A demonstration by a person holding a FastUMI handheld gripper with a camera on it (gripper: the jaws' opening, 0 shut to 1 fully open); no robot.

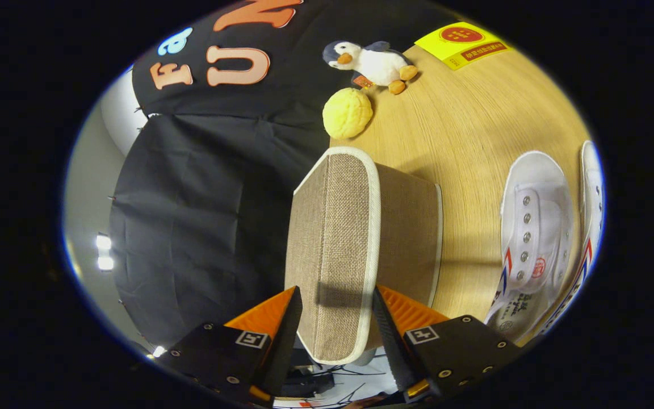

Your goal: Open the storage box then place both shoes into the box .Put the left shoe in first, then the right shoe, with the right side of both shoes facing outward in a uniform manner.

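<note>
We have claw (337, 309) open, fingers straddling box (361, 238) lid edge, not visibly pressing. Box on tabletop (474, 136), long axis running ahead of claw. Shoes (537, 238) beside it, right.

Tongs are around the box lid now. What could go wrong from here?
1. The tongs straddle the lid of the box with gaps either side, so the grip may land only on the edge and slip.
2. The box sits at the table edge; pulling the lid could drag it off.
3. The shoes lie close beside the box, so a swinging lid might knock them.
</note>
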